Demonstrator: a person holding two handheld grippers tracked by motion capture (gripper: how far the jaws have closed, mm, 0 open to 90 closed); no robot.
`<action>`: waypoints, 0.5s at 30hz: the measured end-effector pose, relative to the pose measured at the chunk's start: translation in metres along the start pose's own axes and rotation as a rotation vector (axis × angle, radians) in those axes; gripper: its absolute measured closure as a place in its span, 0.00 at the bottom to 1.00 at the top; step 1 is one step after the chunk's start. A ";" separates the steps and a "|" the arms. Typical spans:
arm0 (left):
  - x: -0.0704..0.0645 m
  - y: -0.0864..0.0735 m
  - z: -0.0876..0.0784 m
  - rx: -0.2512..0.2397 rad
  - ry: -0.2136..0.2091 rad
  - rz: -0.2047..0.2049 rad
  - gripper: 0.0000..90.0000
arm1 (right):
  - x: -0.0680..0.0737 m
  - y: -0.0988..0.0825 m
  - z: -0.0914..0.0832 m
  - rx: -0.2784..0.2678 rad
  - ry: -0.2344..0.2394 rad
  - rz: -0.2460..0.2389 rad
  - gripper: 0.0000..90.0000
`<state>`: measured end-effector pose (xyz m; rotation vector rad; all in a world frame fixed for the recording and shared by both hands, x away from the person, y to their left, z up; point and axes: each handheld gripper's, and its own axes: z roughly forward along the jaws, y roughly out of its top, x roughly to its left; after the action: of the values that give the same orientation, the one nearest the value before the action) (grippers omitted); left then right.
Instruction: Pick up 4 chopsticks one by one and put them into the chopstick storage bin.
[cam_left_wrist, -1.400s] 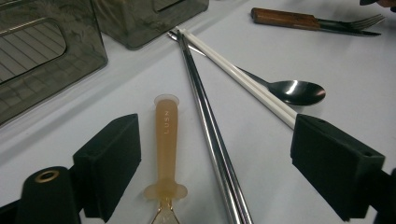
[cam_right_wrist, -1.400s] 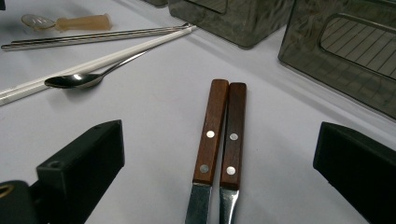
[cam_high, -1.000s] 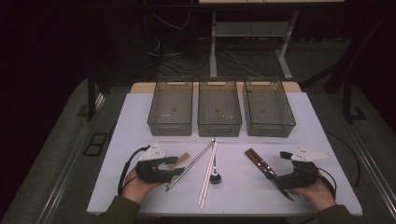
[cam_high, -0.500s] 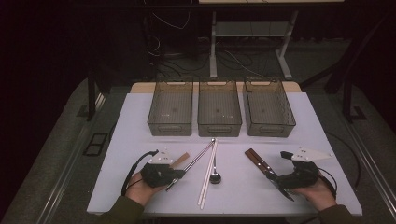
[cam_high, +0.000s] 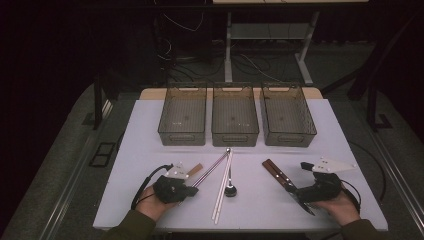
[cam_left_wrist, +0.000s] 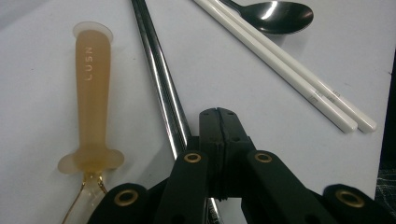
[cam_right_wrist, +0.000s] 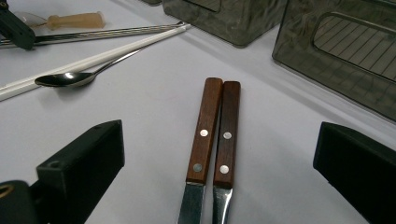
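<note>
My left gripper lies low at the table's front left, jaws shut on each other with nothing between them. A pair of metal chopsticks runs along their left side and under them. An amber silicone-handled spoon lies left of those. White chopsticks and a steel spoon lie to the right. My right gripper is open, jaws wide on either side of two wooden-handled knives and touching neither.
Three empty smoky plastic bins stand side by side at the back of the white table: left bin, middle bin, right bin. Dark floor, cables and desk legs lie beyond the table's far edge.
The left hand has shifted slightly right and toward the front edge, beside the metal chopsticks. The right hand and the utensils have not moved.
</note>
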<state>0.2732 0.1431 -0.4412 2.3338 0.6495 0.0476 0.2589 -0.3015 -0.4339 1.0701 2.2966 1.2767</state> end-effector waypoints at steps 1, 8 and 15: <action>0.000 0.000 0.000 0.002 0.001 0.003 0.99 | 0.000 0.000 0.000 0.000 0.000 -0.003 0.02; 0.000 -0.001 0.000 0.007 0.020 -0.004 0.99 | 0.000 0.000 0.000 -0.001 -0.001 -0.002 0.02; 0.001 -0.002 -0.003 0.017 0.046 -0.009 0.99 | 0.000 0.000 0.000 -0.002 -0.001 -0.002 0.02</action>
<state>0.2730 0.1470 -0.4402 2.3522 0.6856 0.0926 0.2591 -0.3019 -0.4340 1.0676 2.2949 1.2768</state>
